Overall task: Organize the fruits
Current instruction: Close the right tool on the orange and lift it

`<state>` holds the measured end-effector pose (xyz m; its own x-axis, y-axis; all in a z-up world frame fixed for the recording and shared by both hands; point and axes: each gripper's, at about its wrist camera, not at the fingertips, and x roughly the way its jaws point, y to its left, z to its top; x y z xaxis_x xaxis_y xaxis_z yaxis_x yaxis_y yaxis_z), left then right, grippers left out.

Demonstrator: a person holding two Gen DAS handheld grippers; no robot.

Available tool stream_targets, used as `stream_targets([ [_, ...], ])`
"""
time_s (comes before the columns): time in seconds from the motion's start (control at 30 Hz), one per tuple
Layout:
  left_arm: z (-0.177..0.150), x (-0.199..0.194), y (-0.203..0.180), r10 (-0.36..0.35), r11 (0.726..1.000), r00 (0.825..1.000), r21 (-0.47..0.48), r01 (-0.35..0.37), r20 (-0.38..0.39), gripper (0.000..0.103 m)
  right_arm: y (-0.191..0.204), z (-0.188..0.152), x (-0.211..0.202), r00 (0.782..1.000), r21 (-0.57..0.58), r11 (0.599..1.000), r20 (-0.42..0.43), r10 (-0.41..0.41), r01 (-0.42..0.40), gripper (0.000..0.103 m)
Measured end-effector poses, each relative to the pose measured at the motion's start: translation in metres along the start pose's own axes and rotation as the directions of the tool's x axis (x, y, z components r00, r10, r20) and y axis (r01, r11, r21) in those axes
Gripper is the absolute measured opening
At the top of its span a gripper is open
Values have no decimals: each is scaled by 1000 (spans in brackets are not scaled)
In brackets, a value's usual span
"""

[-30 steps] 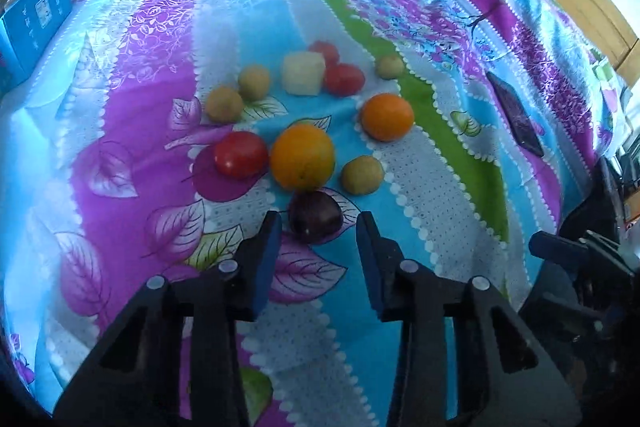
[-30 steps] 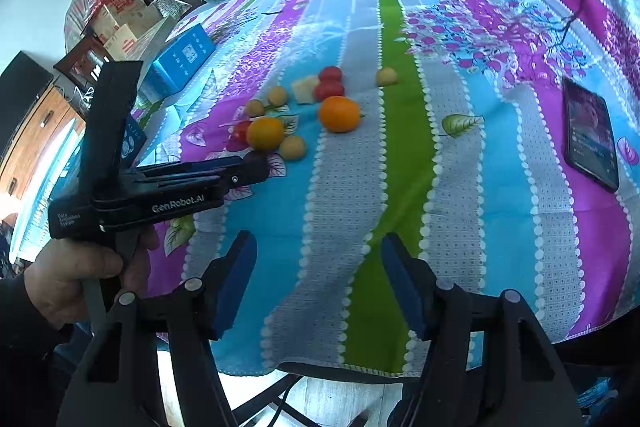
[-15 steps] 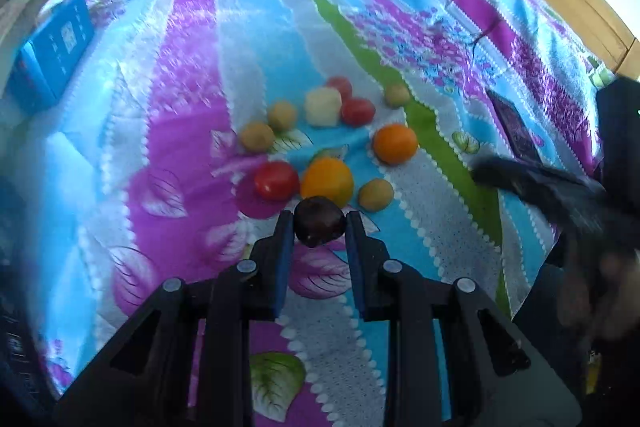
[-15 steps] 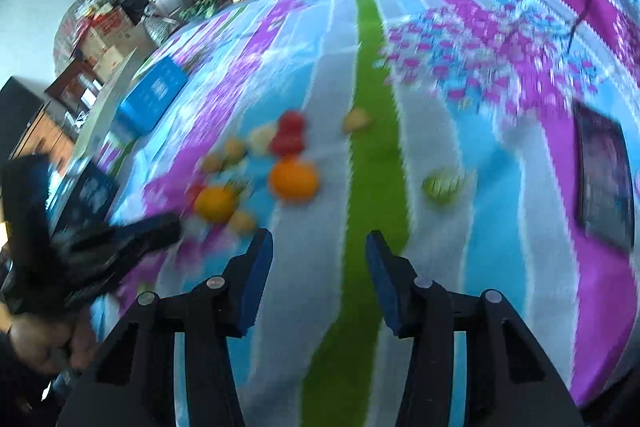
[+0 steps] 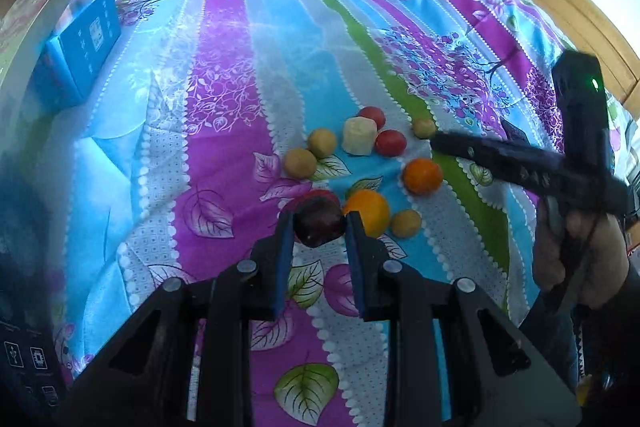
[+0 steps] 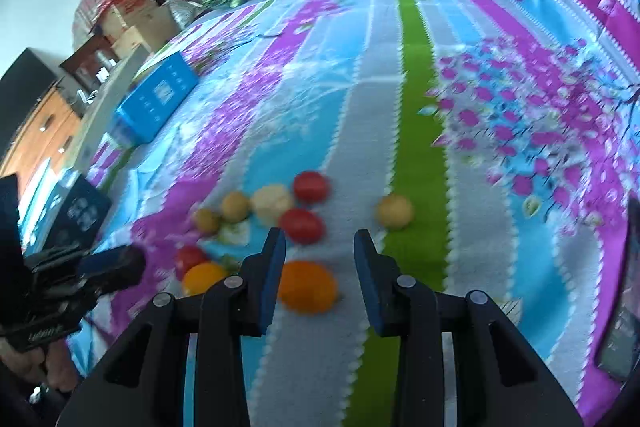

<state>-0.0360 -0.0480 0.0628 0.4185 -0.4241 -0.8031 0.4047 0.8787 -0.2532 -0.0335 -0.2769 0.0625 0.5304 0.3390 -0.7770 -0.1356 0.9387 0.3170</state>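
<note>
My left hand-held gripper [image 5: 320, 227] had just pinched the plum [image 5: 319, 221] — a second earlier its pads stood spread either side of the fruit, and now they pressed on both flanks. The plum sat between the blue pads, seemingly lifted just clear of the bed cover [image 5: 224, 99], with the tomato [image 5: 320, 194] partly hidden behind it and the yellow orange [image 5: 370, 211] just beside it to the right.

My right hand-held gripper [image 6: 320, 251] had swept in from the near edge of the bed toward the cluster. Its jaws were closing with nothing between the pads yet; the orange [image 6: 307, 287] lay just below and between them, not touched, and the view was blurred from the sweep.

The rest of the fruit lay in its loose huddle: two more tomatoes, a pale block [image 5: 359, 135] and several small tan fruits.

I judged the sorting had barely started — one fruit in hand, a second about to be taken, and no obvious place marked out for either.
</note>
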Motion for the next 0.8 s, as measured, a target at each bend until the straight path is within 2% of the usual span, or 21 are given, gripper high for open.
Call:
stream_targets([
  [0.07,0,-2,1,-5,1000,1000,1,5,4,26,3,-10,0,1000,2,1000,-12,-4,4,47],
  [0.23,-1,-1,3,-8,1000,1000,-6,8,4,26,11,-32,10,999,12,1000,-43,-23,24,47],
  [0.57,-3,-1,5,-10,1000,1000,-17,10,5,26,20,-27,31,990,27,991,-55,-129,131,46],
  [0.6,-3,-1,4,-10,1000,1000,-14,10,5,26,23,-27,32,990,23,991,-56,-132,133,43],
  [0.8,-1,-12,4,7,1000,1000,-18,-6,26,26,27,-28,24,989,30,989,-44,-141,143,43],
])
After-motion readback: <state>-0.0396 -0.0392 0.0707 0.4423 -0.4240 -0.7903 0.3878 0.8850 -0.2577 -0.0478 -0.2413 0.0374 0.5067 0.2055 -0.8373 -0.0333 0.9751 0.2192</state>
